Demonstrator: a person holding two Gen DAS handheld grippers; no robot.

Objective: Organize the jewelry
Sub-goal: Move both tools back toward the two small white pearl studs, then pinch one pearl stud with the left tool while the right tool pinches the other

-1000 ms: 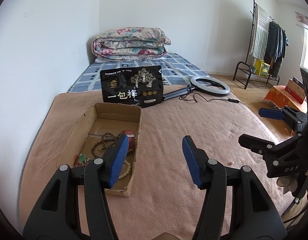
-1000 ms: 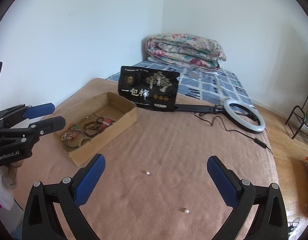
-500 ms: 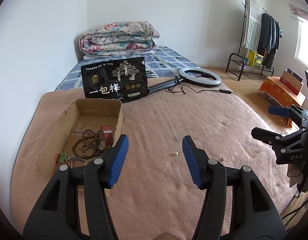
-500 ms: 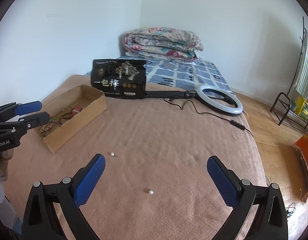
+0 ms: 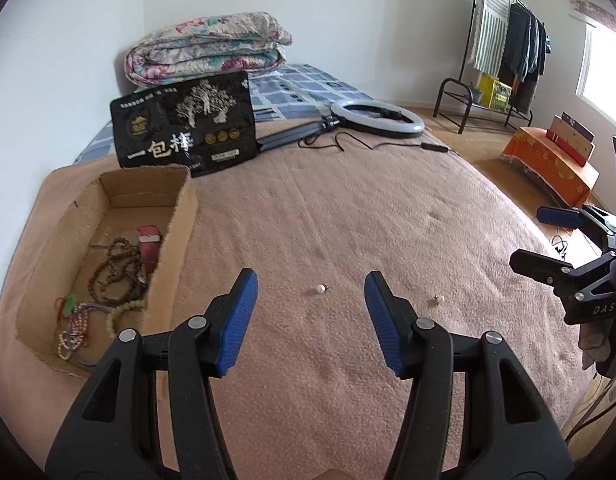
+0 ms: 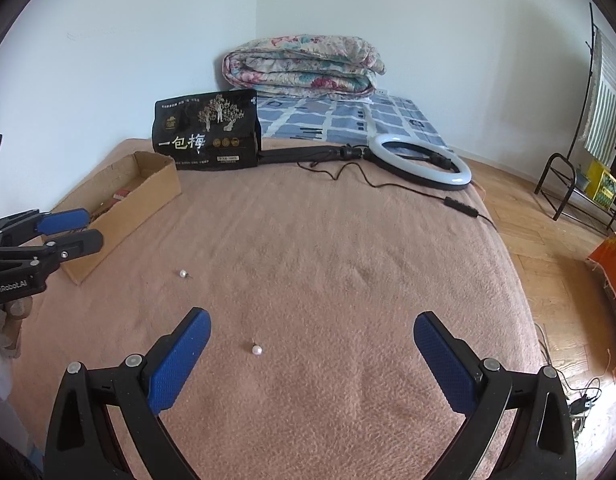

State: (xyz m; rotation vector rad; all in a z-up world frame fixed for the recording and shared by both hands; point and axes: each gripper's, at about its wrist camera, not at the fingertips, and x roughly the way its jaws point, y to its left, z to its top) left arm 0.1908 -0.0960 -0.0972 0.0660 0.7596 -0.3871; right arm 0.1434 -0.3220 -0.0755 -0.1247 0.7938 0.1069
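Note:
Two pearl earrings lie on the pink blanket. One pearl (image 5: 320, 289) sits just ahead of my open left gripper (image 5: 310, 286); it also shows in the right wrist view (image 6: 183, 273). The other pearl (image 5: 439, 300) lies to its right, and sits between the fingers of my open right gripper (image 6: 312, 332) in the right wrist view (image 6: 256, 349). A cardboard box (image 5: 179, 216) at the left holds bead bracelets (image 5: 116, 276) and necklaces. Both grippers are empty.
A black snack bag (image 5: 184, 126) stands behind the box. A ring light (image 5: 378, 117) with its cable lies at the far side of the bed. A folded floral quilt (image 5: 206, 52) is by the wall. The bed edge drops off at the right.
Both grippers have shifted right and closer to the blanket. The two pearls came into the left wrist view and now lie near the fingers. The box moved left in both views.

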